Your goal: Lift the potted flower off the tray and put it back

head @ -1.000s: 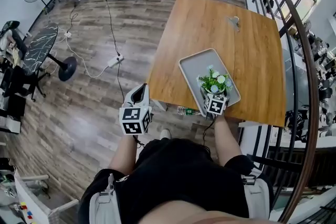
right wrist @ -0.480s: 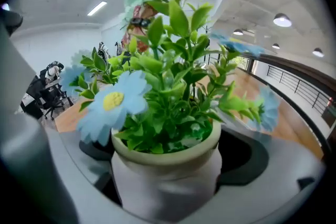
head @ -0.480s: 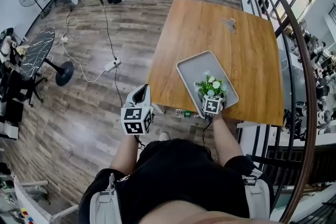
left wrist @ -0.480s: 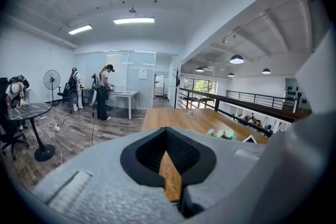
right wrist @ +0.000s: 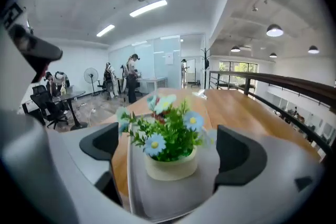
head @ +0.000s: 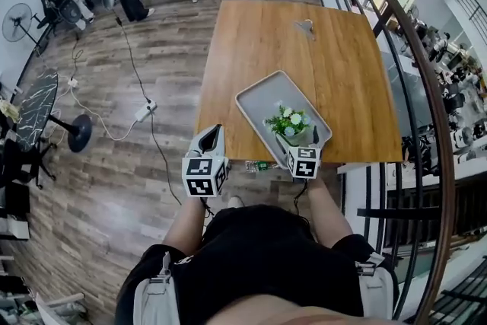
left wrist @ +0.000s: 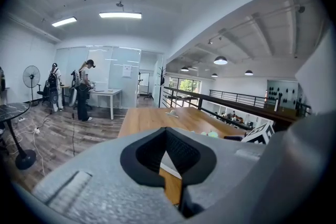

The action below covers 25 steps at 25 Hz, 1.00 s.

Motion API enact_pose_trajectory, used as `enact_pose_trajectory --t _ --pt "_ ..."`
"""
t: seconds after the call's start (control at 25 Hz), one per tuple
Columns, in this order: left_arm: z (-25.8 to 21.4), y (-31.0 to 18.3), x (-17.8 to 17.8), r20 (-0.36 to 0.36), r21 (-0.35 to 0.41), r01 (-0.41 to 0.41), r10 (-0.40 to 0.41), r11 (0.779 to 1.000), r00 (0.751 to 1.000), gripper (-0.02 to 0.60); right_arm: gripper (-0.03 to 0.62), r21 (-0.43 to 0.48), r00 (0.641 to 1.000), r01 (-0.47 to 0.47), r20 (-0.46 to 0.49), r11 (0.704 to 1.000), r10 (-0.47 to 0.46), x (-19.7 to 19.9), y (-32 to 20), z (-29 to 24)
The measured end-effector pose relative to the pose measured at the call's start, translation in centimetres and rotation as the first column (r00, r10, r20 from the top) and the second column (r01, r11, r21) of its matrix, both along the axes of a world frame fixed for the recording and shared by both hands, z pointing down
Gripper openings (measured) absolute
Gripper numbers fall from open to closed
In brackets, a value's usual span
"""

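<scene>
The potted flower (head: 289, 122), blue and white blooms in a cream pot, stands upright on the grey tray (head: 262, 99) near the front edge of the wooden table (head: 342, 80). My right gripper (head: 294, 144) is at the tray's near corner, just short of the pot. In the right gripper view the potted flower (right wrist: 169, 160) sits a little ahead of the open right gripper (right wrist: 168, 150), with neither of its black pads (right wrist: 98, 147) touching it. My left gripper (head: 214, 132) hangs off the table's left front corner. In its own view the left gripper (left wrist: 166, 132) is shut on nothing.
A small pale object (head: 305, 27) lies at the far end of the table. A dark railing (head: 392, 72) runs along the table's right side. A green gadget (head: 256, 164) hangs at the front edge. A power strip and cable (head: 143, 113) lie on the floor left.
My right gripper has drawn back a little toward the table's front edge, away from the pot. The head view has shifted. The left gripper keeps its place.
</scene>
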State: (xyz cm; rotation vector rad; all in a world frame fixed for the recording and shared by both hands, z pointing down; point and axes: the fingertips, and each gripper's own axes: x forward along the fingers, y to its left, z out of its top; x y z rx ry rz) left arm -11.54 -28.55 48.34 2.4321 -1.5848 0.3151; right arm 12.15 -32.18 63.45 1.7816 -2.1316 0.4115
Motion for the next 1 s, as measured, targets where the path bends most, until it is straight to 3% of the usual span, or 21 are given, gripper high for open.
enact_pose_trajectory --t 0.16,0.32,0.4,0.44,0.48,0.56,0.76,1.0 --pt "-0.1 -0.6 3.6 -0.011 -0.001 -0.094 0.094 0.996 0.996 0.012 0.542 0.164 0.998 -0.024 0.063 0.986 0.014 1.8 1.5 -7.3" --pt "-0.4 -1.0 7.2 -0.024 -0.001 -0.19 0.19 0.982 0.982 0.012 0.378 0.332 0.991 -0.109 0.112 0.937 0.076 4.5 3.6 -15.3" --pt "-0.6 -1.0 9.2 -0.028 0.001 -0.234 0.234 0.972 0.972 0.012 0.213 0.402 0.982 -0.186 0.104 0.896 0.157 6.6 5.2 -18.5" --pt "-0.7 -0.9 10.2 -0.03 0.004 -0.254 0.254 0.967 0.967 0.012 0.056 0.432 0.976 -0.22 0.092 0.875 0.2 7.6 6.0 -19.7" --pt "-0.8 -0.8 11.1 -0.032 0.008 -0.27 0.27 0.963 0.962 0.012 -0.006 0.455 0.971 -0.238 0.085 0.858 0.224 8.3 6.6 -20.7" --pt "-1.1 -0.6 12.7 -0.036 0.019 -0.297 0.297 0.955 0.954 0.012 -0.006 0.474 0.969 -0.243 0.086 0.846 0.23 9.0 7.5 -21.8" --pt "-1.9 -0.1 14.7 -0.04 0.036 -0.329 0.33 0.944 0.943 0.012 -0.006 0.468 0.968 -0.246 0.082 0.849 0.235 9.7 8.6 -22.0" --pt "-2.0 -0.2 14.4 -0.038 0.045 -0.313 0.315 0.949 0.948 0.012 -0.006 0.466 0.973 -0.231 0.088 0.854 0.215 9.4 8.8 -21.6"
